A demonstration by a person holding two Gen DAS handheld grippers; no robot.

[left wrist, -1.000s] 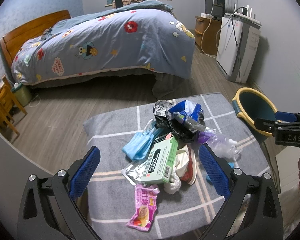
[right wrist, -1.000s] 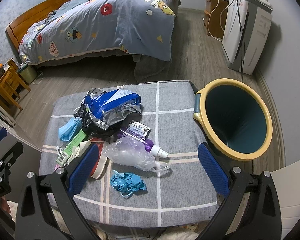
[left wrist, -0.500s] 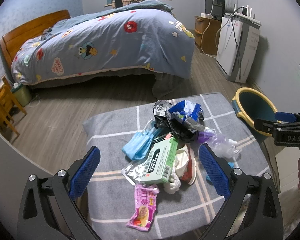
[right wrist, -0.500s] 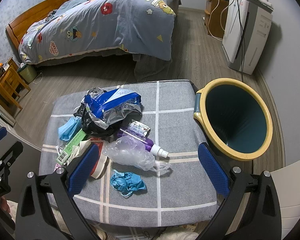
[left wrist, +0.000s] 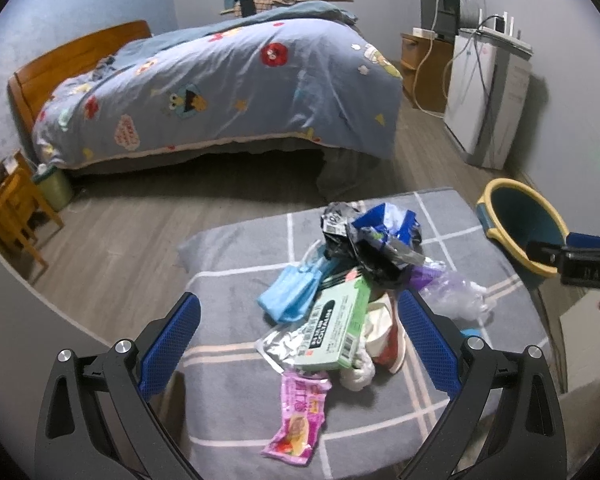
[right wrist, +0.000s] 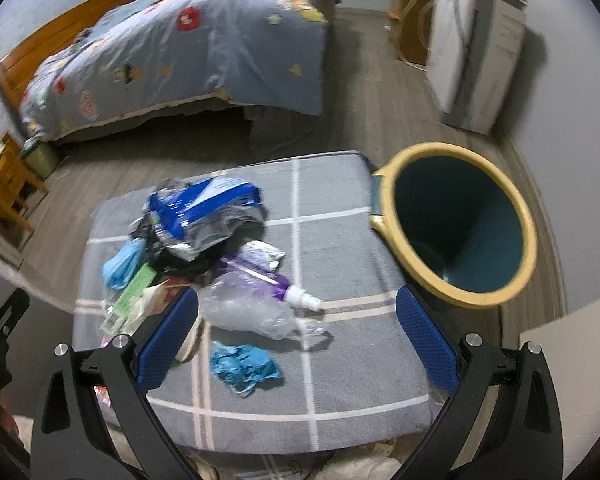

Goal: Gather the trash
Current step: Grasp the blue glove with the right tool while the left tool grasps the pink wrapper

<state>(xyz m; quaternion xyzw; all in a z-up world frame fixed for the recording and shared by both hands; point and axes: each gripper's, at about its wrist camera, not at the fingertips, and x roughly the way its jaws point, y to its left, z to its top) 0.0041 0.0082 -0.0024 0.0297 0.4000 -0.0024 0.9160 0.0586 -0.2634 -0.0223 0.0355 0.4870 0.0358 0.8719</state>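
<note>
A heap of trash lies on a grey checked cushion point(left wrist: 228, 364): a green box point(left wrist: 338, 330), a blue face mask point(left wrist: 290, 294), a pink snack wrapper point(left wrist: 298, 420), a blue and black bag point(right wrist: 204, 210), a purple spray bottle point(right wrist: 274, 282), a clear crumpled bag point(right wrist: 248, 312) and a crumpled blue glove point(right wrist: 244, 366). My left gripper point(left wrist: 298, 344) hovers open above the near side of the heap, around the green box. My right gripper point(right wrist: 296, 338) is open over the clear bag and glove. A teal bin with a yellow rim point(right wrist: 456, 224) stands right of the cushion.
A bed with a blue patterned duvet point(left wrist: 228, 88) fills the back of the room. A white appliance point(left wrist: 488, 96) and a wooden cabinet point(left wrist: 418, 64) stand at the right wall. A small wooden stool point(left wrist: 8, 212) is at the left. Grey wood floor lies between.
The right gripper has moved down and forward toward the clear bag and glove; its view is now blurred. The left gripper has hardly moved. Both stay open.
</note>
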